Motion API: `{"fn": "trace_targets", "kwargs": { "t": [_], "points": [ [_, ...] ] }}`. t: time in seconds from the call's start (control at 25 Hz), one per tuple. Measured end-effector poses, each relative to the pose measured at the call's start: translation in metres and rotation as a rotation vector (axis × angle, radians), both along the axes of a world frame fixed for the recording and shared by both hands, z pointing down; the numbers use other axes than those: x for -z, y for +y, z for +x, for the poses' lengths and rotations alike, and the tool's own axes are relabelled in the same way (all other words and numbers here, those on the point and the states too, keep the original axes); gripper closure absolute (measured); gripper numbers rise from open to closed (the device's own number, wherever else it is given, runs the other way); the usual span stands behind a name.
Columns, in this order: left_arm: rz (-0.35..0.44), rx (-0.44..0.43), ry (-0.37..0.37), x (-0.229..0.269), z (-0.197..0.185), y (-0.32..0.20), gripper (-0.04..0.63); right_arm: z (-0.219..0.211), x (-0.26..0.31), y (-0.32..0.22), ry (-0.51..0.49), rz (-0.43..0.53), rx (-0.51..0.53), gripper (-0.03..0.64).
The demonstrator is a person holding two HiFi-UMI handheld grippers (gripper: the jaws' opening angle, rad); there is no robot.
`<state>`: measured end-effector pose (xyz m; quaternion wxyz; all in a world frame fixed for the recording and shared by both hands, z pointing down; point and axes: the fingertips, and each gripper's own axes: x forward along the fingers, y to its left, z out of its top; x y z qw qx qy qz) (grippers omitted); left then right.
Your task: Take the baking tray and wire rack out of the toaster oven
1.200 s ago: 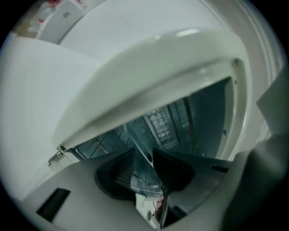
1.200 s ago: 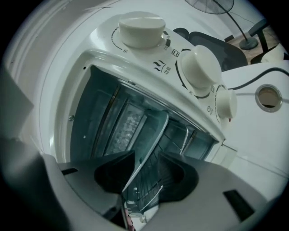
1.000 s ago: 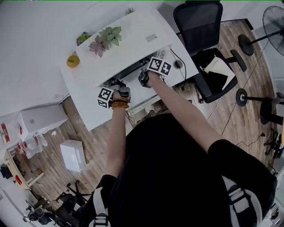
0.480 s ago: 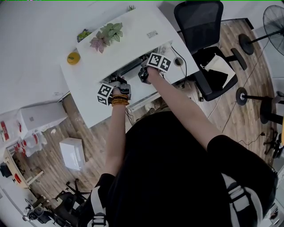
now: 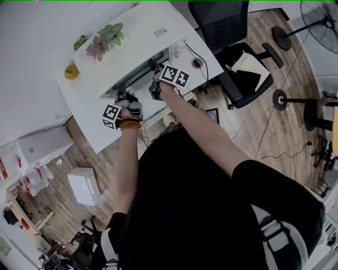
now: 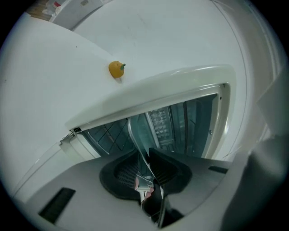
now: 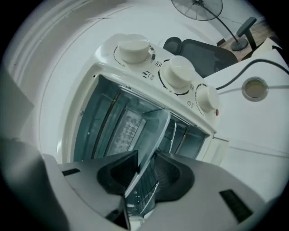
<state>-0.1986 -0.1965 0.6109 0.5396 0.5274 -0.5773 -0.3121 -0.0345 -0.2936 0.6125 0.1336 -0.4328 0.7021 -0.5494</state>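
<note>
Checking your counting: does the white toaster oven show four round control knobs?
No, the white toaster oven shows only three round knobs.

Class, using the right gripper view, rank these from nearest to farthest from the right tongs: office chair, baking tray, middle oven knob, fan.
1. baking tray, between the right tongs, whose jaws have just been closing on it.
2. middle oven knob, above, on the toaster oven front.
3. office chair, behind the oven.
4. fan, top, farthest back.

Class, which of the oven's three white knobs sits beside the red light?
The right-end knob in the right gripper view; only it adjoins the red light.
</note>
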Motion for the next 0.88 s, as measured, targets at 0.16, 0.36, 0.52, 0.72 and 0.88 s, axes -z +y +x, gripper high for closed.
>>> {"fn": "trace_targets", "kwargs": {
  "t": [0.16, 0.36, 0.52, 0.72, 0.88],
  "points": [
    [-0.004, -0.015, 0.002, 0.001, 0.006, 0.008, 0.514, 0.007, 0.001, 0.009, -0.034, 0.016, -0.048, 0.499],
    [-0.008, -0.038, -0.005, 0.000, 0.014, 0.019, 0.514, 0.014, 0.000, 0.020, -0.054, 0.017, -0.063, 0.503],
    [-0.009, -0.048, -0.007, -0.002, 0.019, 0.028, 0.515, 0.019, -0.002, 0.029, -0.064, 0.008, -0.066, 0.506],
    [-0.008, -0.062, -0.001, -0.004, 0.026, 0.041, 0.520, 0.027, -0.003, 0.042, -0.088, 0.003, -0.080, 0.511],
    [-0.007, -0.064, 0.011, -0.004, 0.030, 0.050, 0.523, 0.030, -0.004, 0.051, -0.092, -0.007, -0.070, 0.514]
  ]
}}
